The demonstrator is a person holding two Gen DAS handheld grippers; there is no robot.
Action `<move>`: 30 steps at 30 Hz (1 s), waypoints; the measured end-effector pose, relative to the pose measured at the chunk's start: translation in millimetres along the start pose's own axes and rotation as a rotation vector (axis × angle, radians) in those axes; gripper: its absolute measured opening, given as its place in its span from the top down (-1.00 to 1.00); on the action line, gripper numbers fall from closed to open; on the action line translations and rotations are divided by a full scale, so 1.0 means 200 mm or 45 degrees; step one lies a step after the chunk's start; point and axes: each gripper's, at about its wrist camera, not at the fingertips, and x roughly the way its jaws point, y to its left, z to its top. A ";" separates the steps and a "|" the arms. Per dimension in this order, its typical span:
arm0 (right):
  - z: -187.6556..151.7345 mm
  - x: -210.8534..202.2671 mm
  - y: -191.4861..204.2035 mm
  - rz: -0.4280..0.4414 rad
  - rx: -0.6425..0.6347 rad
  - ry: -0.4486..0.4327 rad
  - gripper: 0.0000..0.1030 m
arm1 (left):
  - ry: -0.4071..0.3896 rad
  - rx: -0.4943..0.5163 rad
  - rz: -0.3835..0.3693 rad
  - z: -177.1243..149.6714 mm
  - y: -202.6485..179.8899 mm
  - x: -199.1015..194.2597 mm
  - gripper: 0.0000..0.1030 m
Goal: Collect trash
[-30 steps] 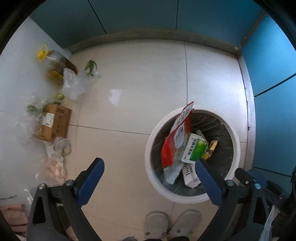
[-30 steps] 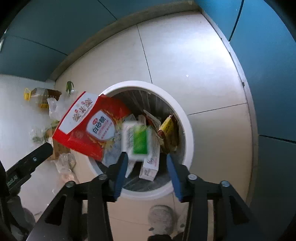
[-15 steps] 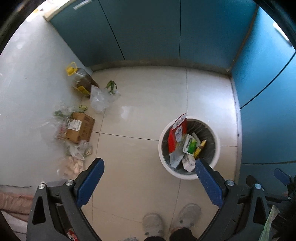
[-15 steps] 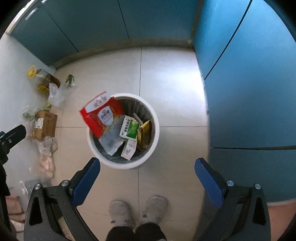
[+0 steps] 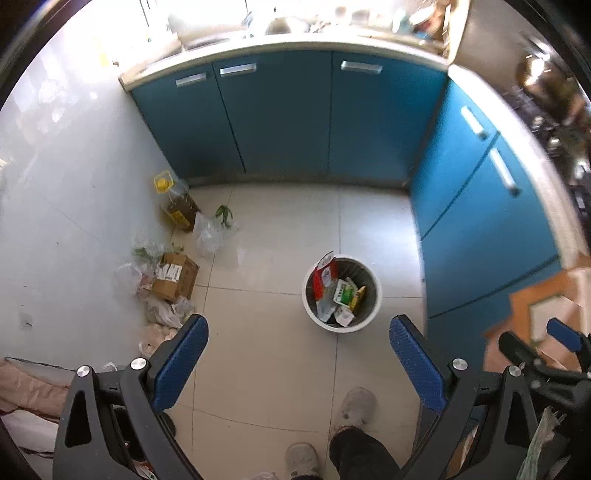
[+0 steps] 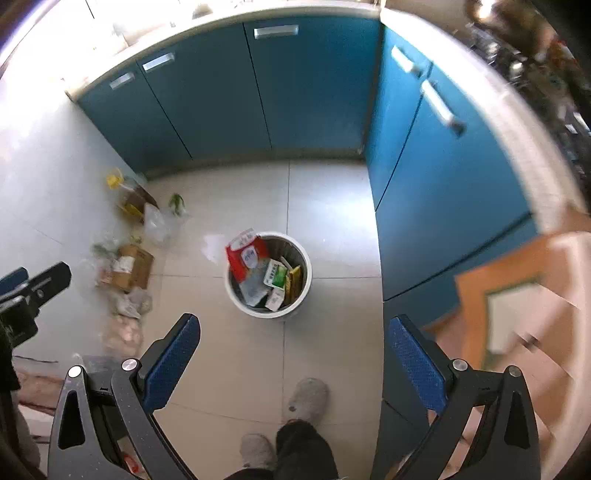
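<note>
Jaws of both grippers stand spread wide and empty; those of the right gripper [image 6: 291,356] have just been opening, with nothing between them. Below the left gripper [image 5: 297,363] the bin [image 5: 375,301] stands on the tiled floor [image 5: 280,229], near the blue cabinets [image 5: 280,114], with a red bag [image 6: 245,254], a green carton [image 6: 276,277] and a yellow packet [image 6: 294,278] inside. Only the left view shows the cluttered bench [image 5: 314,35] on top. A box [image 5: 173,277], an oil bottle [image 5: 177,203] and plastic bags [image 5: 212,236] line the floor's left edge by the wall. Grey slippers [image 6: 308,400] show at the bottom.
</note>
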 end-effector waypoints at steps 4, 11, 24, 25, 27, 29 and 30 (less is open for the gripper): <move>-0.10 -0.41 0.01 0.006 0.032 -0.084 -1.00 | -0.042 0.031 -0.054 -0.09 0.04 -0.33 -0.95; -0.33 -1.14 0.06 0.078 0.087 -0.192 -1.00 | -0.093 0.043 -0.191 -0.24 0.13 -0.84 -0.95; -0.65 -1.97 0.03 0.261 0.066 -0.283 -1.00 | -0.101 -0.026 -0.403 -0.44 0.14 -1.46 -0.95; -0.66 -1.99 0.03 0.272 0.056 -0.280 -1.00 | -0.115 -0.034 -0.399 -0.45 0.14 -1.49 -0.95; -0.68 -2.07 0.02 0.308 0.020 -0.280 -1.00 | -0.125 -0.049 -0.420 -0.47 0.14 -1.54 -0.95; -0.69 -2.12 0.01 0.328 -0.008 -0.274 -1.00 | -0.130 -0.062 -0.439 -0.49 0.14 -1.59 -0.95; -0.69 -2.14 0.01 0.355 -0.012 -0.267 -1.00 | -0.134 -0.061 -0.444 -0.50 0.14 -1.61 -0.95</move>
